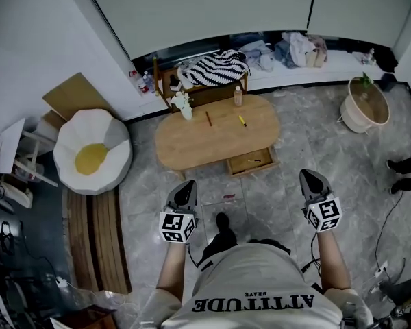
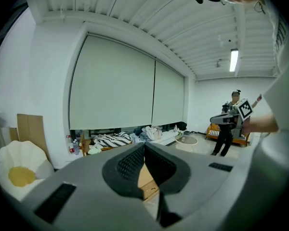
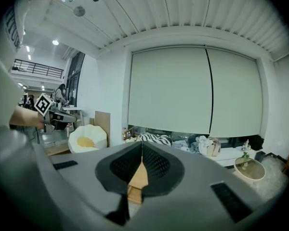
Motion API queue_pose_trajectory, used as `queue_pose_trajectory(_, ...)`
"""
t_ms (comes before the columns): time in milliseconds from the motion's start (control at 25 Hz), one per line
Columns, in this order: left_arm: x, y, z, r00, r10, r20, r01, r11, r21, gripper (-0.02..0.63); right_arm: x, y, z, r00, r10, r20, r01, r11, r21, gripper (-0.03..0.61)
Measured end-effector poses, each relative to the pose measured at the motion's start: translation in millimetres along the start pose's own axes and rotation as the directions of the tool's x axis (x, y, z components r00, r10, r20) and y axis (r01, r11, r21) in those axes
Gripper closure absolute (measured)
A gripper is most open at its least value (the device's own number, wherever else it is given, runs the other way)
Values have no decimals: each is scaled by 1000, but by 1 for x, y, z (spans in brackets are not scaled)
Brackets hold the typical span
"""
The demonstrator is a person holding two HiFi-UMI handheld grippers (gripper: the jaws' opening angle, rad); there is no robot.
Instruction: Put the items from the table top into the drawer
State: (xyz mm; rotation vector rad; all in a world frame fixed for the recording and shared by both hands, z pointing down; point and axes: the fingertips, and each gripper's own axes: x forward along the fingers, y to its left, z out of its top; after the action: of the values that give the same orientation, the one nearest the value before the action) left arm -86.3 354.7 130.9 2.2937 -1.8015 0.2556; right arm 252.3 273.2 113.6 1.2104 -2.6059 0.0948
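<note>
Grippers both shut, nothing held: L gripper (image 1: 185, 187) and R gripper (image 1: 309, 177) have fingers pressed together, tips touching, seen clearly in each gripper view. Person stands on floor, well back from oval wood desk (image 1: 192, 149), both grippers aimed at it, roughly level.

Task items lie ahead of the fingers on the desk, far half. Brown pen (image 1: 208, 118) is near desk centre, long axis running approx. away from the person, and is ahead of L gripper, so L looks nearer. Yellow pen (image 1: 242, 120) lies right of it, apart, long axis diagonal, far-left to near-right, about midway btw both grippers. Which end is the tip: too small to tell. Bottle (image 1: 238, 96) stands upright at far edge. Vase (image 1: 185, 107) w/ white flowers stands at far-left edge.

Drawer (image 1: 267, 157) is pulled open under near edge, right of centre, w/ a small item inside, too small to ID. Judgement: nothing picked yet; approach comes first.
</note>
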Motion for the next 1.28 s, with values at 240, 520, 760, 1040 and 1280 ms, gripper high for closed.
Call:
queue_pose_trajectory(240, 37, 46, 8, 998, -57, -11, 57, 998, 4, 592, 46, 11, 9, 999, -33, -18, 33, 999, 7, 557)
queue_pose_trajectory(520, 70, 90, 10, 992, -121, -26, 122, 992, 19, 592, 85, 24, 16, 996, -80, -28, 81, 997, 12, 557)
queue_pose_trajectory(760, 92, 124, 14, 986, -161, -35, 162, 986, 33, 592, 116, 37, 22, 994, -103, -42, 104, 994, 20, 557)
queue_pose_trajectory(1040, 108, 135, 10, 981, -190, -49, 191, 981, 26, 592, 132, 43, 18, 992, -109, -67, 111, 994, 19, 557)
queue_pose_trajectory(1280, 122, 134, 8, 979, -199, -53, 200, 980, 13, 592, 143, 36, 16, 991, -102, -87, 104, 994, 14, 557)
